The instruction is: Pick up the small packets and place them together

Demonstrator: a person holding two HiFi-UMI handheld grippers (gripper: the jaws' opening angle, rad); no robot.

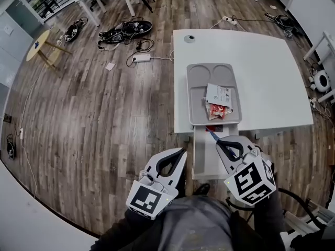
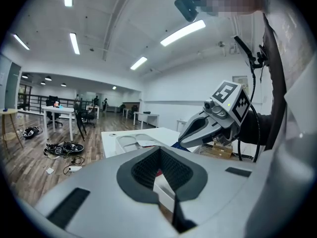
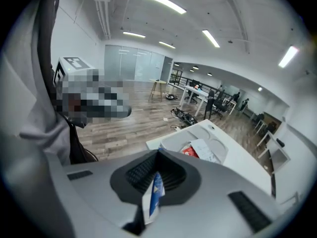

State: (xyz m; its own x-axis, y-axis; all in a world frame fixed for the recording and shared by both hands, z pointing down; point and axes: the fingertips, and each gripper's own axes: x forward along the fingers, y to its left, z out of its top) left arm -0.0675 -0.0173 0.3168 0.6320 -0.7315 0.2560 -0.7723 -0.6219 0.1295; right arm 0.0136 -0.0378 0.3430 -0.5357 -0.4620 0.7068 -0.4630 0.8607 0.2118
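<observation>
Closest to the person, the left gripper (image 1: 180, 153) hangs low and off to the side with its jaws pressed together. Nothing looks caught in them, so I'd say it is idle for this step. Just beside it, the right gripper (image 1: 216, 140) is pinching a blue packet (image 3: 154, 195), which pokes out past the jaw tips towards the table (image 1: 261, 72). My reading is that the pick is done and the carry is in hand, with the packet not yet over the spot where the others lie. Just ahead, near the table's front edge, sits a small red thing (image 1: 211, 128); I can't tell if it is another packet. Beyond that the grey tray (image 1: 209, 75) rests on the table, with red packets (image 1: 217, 110) bunched at its near end and a white packet (image 1: 220, 94) lying partly over them. The next move, as I see it, calls for a short reach forward over the tray's near rim. Then the right gripper would lower until the blue packet touches down next to the red ones, and only then let the jaws part. It should come in low and gently so the pile doesn't scatter.
</observation>
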